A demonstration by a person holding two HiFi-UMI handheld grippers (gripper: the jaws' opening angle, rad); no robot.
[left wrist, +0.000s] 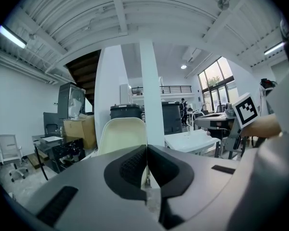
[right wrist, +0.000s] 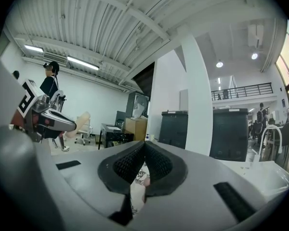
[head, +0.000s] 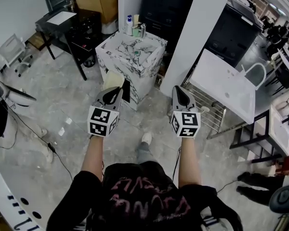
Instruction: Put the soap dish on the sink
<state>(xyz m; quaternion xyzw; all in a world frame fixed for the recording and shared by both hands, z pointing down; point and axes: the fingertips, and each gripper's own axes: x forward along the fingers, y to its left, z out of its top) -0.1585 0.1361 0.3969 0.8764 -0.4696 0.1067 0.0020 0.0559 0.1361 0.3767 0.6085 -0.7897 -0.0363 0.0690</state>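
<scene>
1. Soap dish [head: 113,79], pale cream and rounded, probably plastic: the left gripper [head: 116,91] has its jaws clamped on one edge. In the left gripper view the soap dish [left wrist: 123,134] stands up past the closed left gripper [left wrist: 147,148], so the hold is thin and near the rim.
2. The right gripper [head: 179,89] hangs level beside it with nothing in it. Its own view shows the right gripper [right wrist: 144,146] with pads pressed together.
3. The white marble-patterned cube sink [head: 155,57] stands just ahead of and below the dish. The step in hand looks like the carry and lowering.
4. Bring the dish in low and level. An edge grip of this kind could let it pivot if swung.
5. Aim for a flat stretch of the rim, away from the white-and-blue pump bottle [head: 129,25] and the other small containers at the back corner.
6. Let the underside rest fully before parting the jaws, then draw straight back so the pads do not drag it into the basin.
</scene>
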